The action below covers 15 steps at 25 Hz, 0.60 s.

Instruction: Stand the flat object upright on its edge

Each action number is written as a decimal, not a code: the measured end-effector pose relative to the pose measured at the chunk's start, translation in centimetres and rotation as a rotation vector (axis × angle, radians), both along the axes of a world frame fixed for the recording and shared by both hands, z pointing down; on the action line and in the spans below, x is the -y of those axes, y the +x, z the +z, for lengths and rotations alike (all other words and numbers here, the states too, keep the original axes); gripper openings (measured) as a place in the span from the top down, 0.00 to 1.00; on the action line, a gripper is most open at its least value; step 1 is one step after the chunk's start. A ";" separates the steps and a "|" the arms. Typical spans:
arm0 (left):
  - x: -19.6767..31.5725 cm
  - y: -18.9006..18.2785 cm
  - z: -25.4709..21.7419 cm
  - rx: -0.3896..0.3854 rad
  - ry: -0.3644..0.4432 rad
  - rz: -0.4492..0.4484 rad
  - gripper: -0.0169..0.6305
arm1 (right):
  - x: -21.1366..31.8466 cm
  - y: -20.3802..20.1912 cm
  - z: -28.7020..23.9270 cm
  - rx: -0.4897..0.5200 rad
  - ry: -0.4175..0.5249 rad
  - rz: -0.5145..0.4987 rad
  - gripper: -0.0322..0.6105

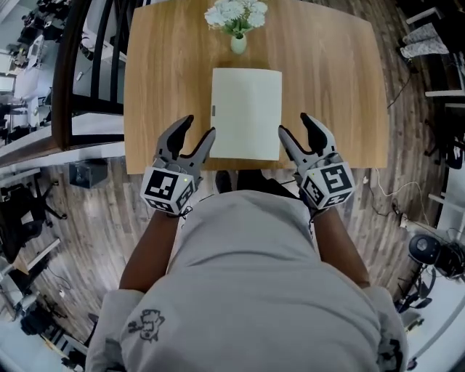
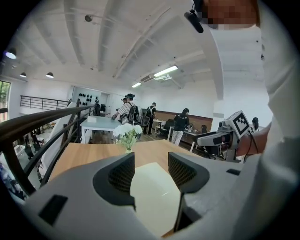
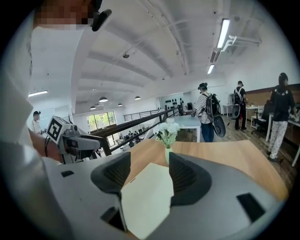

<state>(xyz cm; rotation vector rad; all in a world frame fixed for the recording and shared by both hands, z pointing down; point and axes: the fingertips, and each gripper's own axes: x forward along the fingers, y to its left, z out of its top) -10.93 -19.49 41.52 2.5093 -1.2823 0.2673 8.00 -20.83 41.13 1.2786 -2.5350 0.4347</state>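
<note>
A flat cream-white book (image 1: 246,112) lies face up in the middle of the wooden table (image 1: 160,80). My left gripper (image 1: 195,131) hovers at the book's near left corner, jaws open and empty. My right gripper (image 1: 296,127) hovers at the near right corner, also open with nothing between its fingers. In the left gripper view the book (image 2: 157,197) shows through the gap between the jaws of the left gripper (image 2: 151,171). The right gripper view shows the book (image 3: 146,199) the same way, below the right gripper (image 3: 149,172). Neither gripper touches the book.
A small pale vase of white flowers (image 1: 237,20) stands just beyond the book's far edge. A dark railing (image 1: 69,80) runs along the table's left side. The table's near edge (image 1: 138,168) lies under both grippers. People stand at tables far behind.
</note>
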 end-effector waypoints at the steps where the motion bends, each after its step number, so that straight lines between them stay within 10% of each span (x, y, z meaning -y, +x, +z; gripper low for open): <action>1: 0.4 0.1 0.6 0.002 -0.015 -0.007 0.64 | 0.6 0.1 0.8 0.001 -0.023 -0.005 0.54; 15: 5.8 0.2 11.1 0.030 -0.294 -0.009 0.64 | 5.3 1.6 11.9 0.029 -0.350 -0.051 0.51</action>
